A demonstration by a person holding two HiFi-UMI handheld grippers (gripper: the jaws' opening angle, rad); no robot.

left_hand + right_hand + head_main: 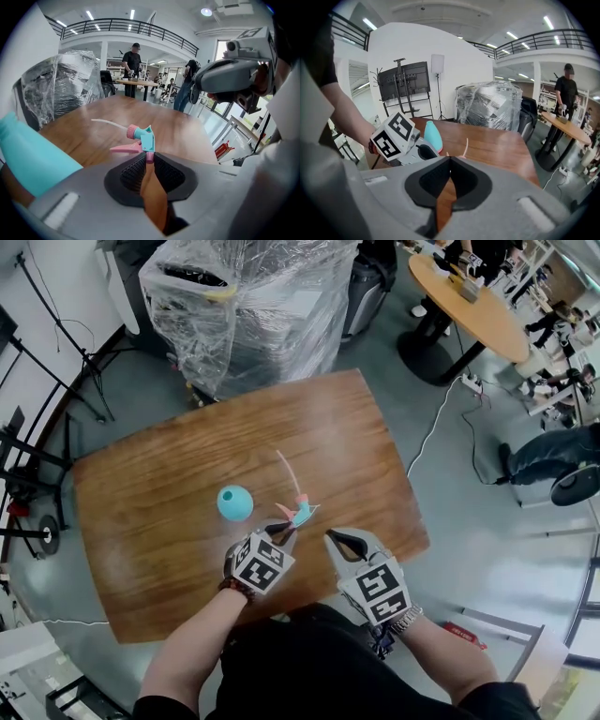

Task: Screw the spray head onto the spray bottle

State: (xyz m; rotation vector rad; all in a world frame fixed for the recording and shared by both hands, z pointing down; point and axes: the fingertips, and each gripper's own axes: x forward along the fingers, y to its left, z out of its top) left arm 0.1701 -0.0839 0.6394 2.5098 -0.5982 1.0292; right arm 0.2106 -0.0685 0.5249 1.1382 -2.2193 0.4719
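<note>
L gripper (149,158): narrow, jaws nipped on the pink nozzle tip of head (143,137), right at the fingertips. Just ahead of jaws: rest of head, trigger off to their left, collar and tube (108,123) pointing away beyond. Can't tell whether clear of table (169,521) or resting on it. Close to left of L gripper: bottle (33,157), upright, apart from head, no head on it.

R gripper (450,161): jaws pressed together, nothing btwn them. Hovers to right of L gripper, touching neither head nor bottle.

Progress, as a judgement: early. Head gripped, nothing more; no threading begun.

Left to do:
- steady bottle, prob w/ R gripper
- feed tube into neck
- seat collar
- twist till tight

Thin hold for twisting, by the look of it; prob needs a regrip nearer collar.
</note>
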